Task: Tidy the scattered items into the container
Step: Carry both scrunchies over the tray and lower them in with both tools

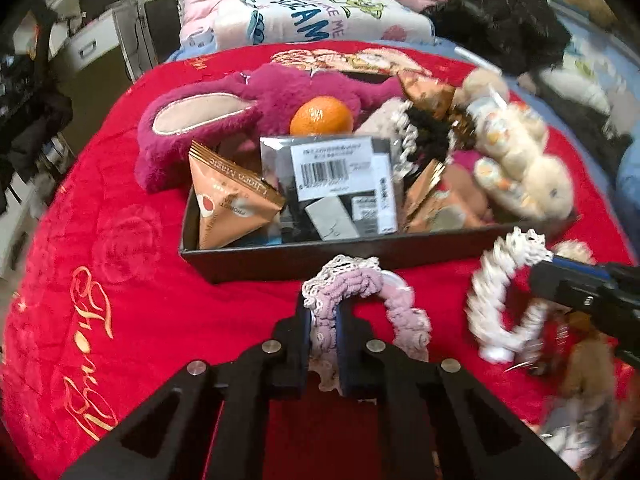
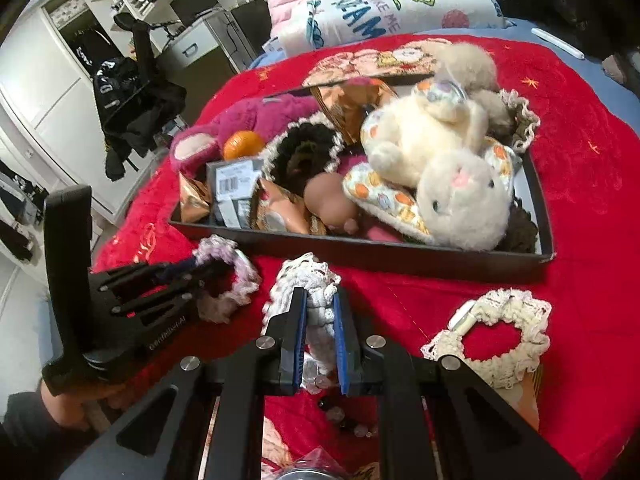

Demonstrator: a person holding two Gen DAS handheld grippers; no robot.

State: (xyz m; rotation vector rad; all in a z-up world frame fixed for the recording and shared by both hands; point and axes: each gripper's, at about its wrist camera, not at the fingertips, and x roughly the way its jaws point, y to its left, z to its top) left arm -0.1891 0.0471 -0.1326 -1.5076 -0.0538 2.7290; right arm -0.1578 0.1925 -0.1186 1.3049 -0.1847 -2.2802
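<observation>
red blanket [image 1: 120,240] over bed; left gripper [image 1: 323,312] clamps pink scrunchie [image 1: 384,300], right gripper [image 2: 320,312] clamps white scrunchie [image 2: 308,280]; white cabinets [image 2: 40,100] behind.

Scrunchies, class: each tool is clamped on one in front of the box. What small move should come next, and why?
Probably carry both forward over the black box's near wall and release. The left tool grips the pink scrunchie, the right tool the white scrunchie, both short of the box.
</observation>
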